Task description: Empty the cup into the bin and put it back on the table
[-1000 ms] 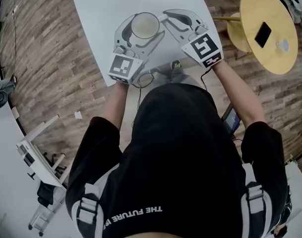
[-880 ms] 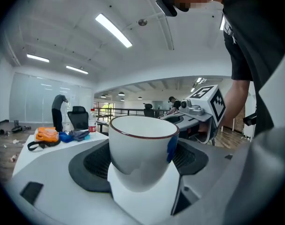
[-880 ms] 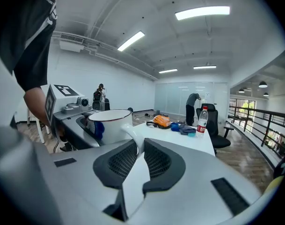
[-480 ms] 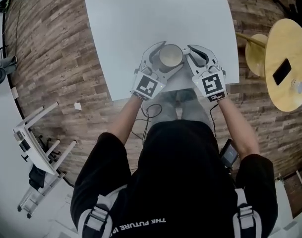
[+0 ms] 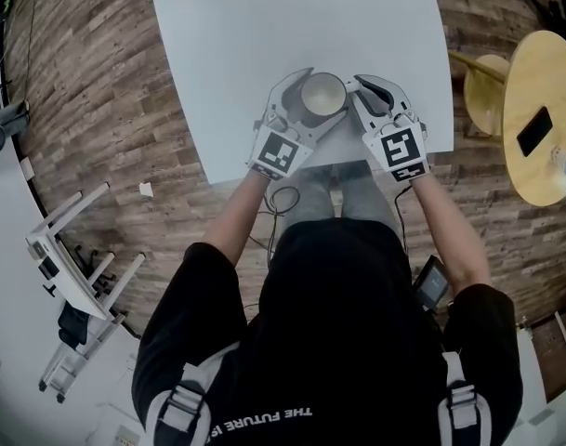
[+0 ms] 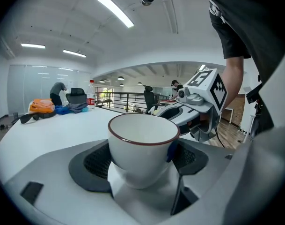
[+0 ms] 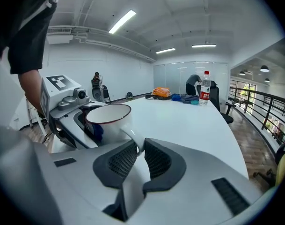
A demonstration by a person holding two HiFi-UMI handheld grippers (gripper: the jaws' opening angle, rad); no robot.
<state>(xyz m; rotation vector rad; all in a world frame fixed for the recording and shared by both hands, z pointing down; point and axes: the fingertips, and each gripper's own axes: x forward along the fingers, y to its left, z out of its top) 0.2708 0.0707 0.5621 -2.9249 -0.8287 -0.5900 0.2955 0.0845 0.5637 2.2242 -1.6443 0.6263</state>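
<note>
cup sits at the near edge of the white counter, right in front of me, upright, white w/ a dark red rim. can't tell if its base is down on the counter or a hair above it, no view shows underneath. inside looks bare white as far as the rim lets me see in the left gripper view, no liquid or scraps showing, tho the very bottom is out of sight. my left gripper has its fingers clenched round the cup body, one dark pad each side, both touching. my right gripper is beside it, fingers pinched on the cup handle, which runs down btwn the two ribbed pads. so both are grasping the same cup. no bin in any view. my read: w/ the cup empty-looking and over the counter, the dump part is prob done and this is the put-back; what's left is to seat it flat, let go w/ both, and back off. can't rule out it hasn't been to the bin, tho. further out: a water bottle at the far end of the counter, and a round yellow side table w/ a phone on it off to my right.
</note>
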